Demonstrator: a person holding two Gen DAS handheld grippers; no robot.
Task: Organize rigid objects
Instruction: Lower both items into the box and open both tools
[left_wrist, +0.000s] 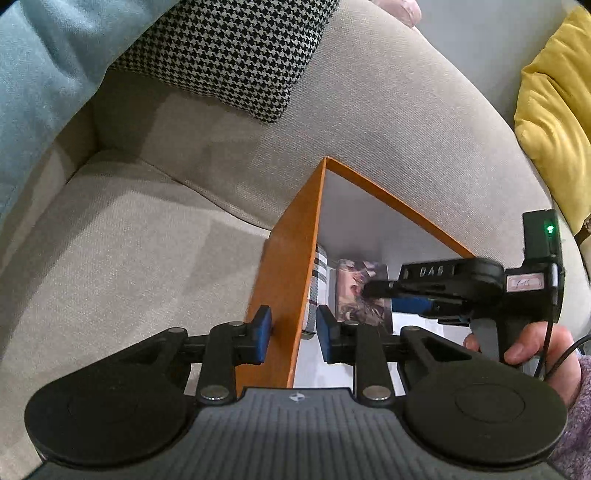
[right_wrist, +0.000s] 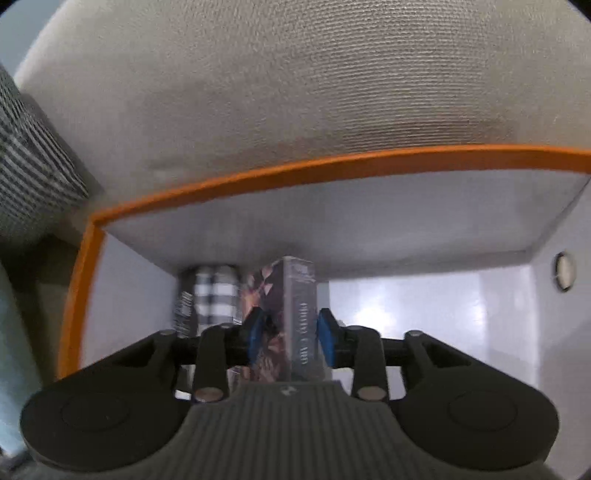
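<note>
I have an orange box (left_wrist: 280, 280) with a white inside standing on the beige sofa (left_wrist: 129, 236), against its backrest. Inside it, in the left corner, a plaid-patterned case (right_wrist: 216, 295) stands upright, and just beside it a dark printed box (right_wrist: 291, 314) stands upright too. My left hand-held gripper (left_wrist: 293, 328) straddles the orange box's near wall, one blue pad outside and one inside, set narrow; I cannot tell whether the pads press on it. My right hand-held gripper (right_wrist: 291, 339) reaches into the box with its pads either side of the dark printed box, close to its faces, though blur hides any contact. A houndstooth cushion (left_wrist: 229, 55) leans above.
</note>
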